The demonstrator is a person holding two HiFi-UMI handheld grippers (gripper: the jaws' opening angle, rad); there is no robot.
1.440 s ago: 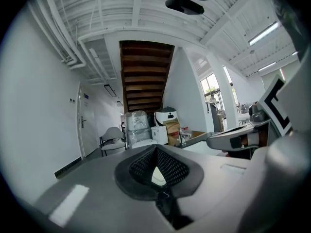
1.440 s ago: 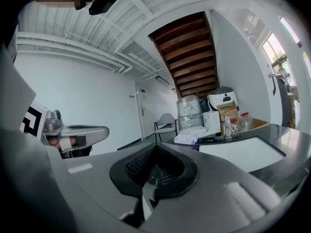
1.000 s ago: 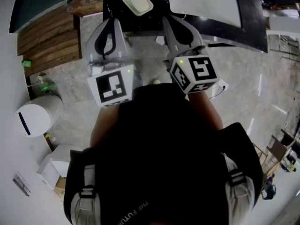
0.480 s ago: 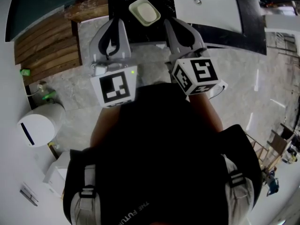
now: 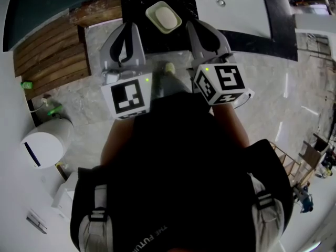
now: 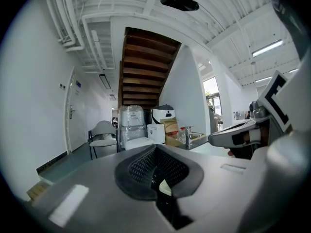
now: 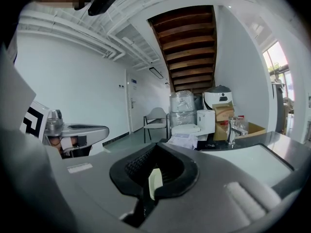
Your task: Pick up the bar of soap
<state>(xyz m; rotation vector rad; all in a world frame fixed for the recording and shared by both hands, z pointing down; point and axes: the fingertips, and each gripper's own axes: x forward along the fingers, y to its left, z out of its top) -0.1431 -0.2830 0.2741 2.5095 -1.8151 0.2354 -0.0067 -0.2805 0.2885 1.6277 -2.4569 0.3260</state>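
A pale bar of soap (image 5: pixel 166 18) lies in a pale green dish (image 5: pixel 155 10) on the black counter (image 5: pixel 137 4), seen in the head view. My left gripper (image 5: pixel 130 26) points at the counter's edge just left of the dish. My right gripper (image 5: pixel 190 24) points there just right of it. Neither touches the dish. In the left gripper view the left gripper (image 6: pixel 156 152) has its jaws together around an empty hollow. In the right gripper view the right gripper (image 7: pixel 156 148) looks the same. A pale sliver shows through each gap.
A white sink basin (image 5: pixel 231 4) is set in the counter to the right of the dish, with a tap (image 6: pixel 187 136). Wooden stair treads (image 5: pixel 47 49) lie at the left, a white round appliance (image 5: pixel 44 139) on the marble floor. A shoe tip (image 5: pixel 169 67) shows between the grippers.
Both grippers have advanced toward the counter, and the soap dish now sits closer between their tips. A shoe tip has come into view below the counter's edge.
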